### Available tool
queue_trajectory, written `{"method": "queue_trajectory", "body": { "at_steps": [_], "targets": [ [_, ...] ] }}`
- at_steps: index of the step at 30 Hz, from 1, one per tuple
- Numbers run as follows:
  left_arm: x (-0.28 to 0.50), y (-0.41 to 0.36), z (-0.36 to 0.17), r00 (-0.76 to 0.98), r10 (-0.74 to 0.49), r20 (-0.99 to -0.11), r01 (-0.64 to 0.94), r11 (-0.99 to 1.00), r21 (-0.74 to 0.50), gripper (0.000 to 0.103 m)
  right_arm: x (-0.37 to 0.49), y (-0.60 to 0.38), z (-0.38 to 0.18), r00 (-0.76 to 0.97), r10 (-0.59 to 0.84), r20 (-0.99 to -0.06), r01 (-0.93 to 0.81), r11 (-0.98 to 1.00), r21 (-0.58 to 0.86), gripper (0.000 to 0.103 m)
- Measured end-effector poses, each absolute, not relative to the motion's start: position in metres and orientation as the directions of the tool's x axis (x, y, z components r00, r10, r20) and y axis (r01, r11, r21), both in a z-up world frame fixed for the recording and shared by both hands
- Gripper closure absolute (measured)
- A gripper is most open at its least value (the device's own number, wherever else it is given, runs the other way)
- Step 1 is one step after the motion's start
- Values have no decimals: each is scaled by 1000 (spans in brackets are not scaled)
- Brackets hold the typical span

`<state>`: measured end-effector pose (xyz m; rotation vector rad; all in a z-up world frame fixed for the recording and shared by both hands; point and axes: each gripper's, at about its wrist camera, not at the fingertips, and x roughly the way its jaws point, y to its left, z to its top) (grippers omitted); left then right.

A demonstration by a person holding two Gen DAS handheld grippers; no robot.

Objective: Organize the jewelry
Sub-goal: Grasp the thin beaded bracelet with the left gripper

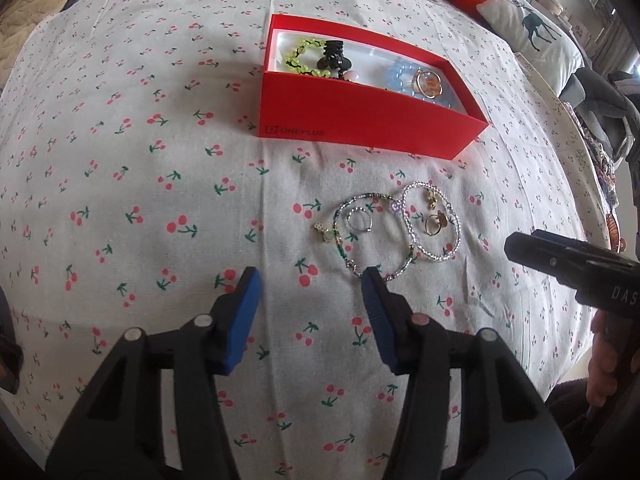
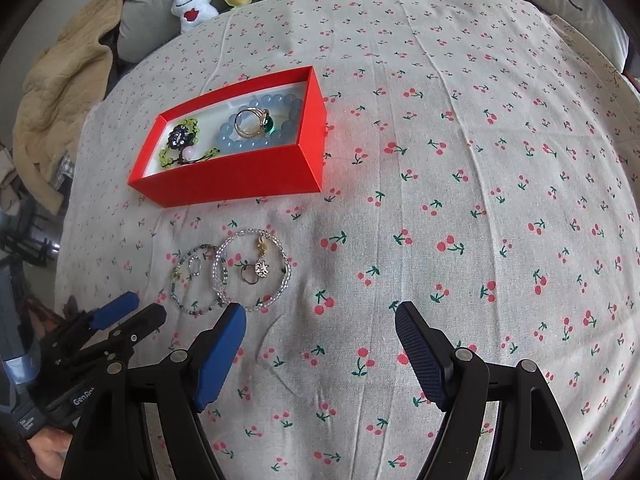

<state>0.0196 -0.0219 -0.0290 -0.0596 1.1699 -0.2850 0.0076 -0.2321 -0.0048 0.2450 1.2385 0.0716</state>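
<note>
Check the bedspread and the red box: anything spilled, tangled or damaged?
Nothing stands out. The red cardboard box sits upright holding beads and rings; two beaded bracelets and small rings lie flat on the cherry-print bedspread before it, edges overlapping. Both grippers are open and empty.

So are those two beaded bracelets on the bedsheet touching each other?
Touching. In the right wrist view the clear bracelet and the green bracelet meet along their shared side, with no sheet showing between them; the left wrist view agrees.

Matt cotton-like cherry-print bedsheet point(image 1: 160, 140); smooth red cardboard box point(image 1: 372, 128); glossy blue bead bracelet point(image 2: 256, 136); shiny gold metal ring point(image 2: 250, 122); sparkling clear-bead bracelet point(image 1: 432, 220).
</note>
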Motion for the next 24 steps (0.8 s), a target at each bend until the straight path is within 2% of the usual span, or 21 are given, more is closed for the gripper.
{"method": "queue_trajectory", "body": {
  "at_steps": [7, 9, 11, 24],
  "targets": [
    [26, -42, -35, 359, -223, -906, 211, 965, -154, 78, 10, -229, -7, 324, 188, -927, 66, 973, 220, 25],
    [27, -47, -37, 370, -181, -911, 219, 970, -104, 94, 12, -229, -6, 327, 187, -926, 70, 973, 221, 25],
    [27, -48, -37, 378, -167, -910, 225, 971, -85, 97, 13, -231, -6, 331, 183, -926, 77, 973, 220, 25],
    [19, -6, -20, 403, -195, -894, 206, 971, -119, 98, 22, -212, -17, 321, 211, -923, 39, 971, 236, 25]
  ]
}}
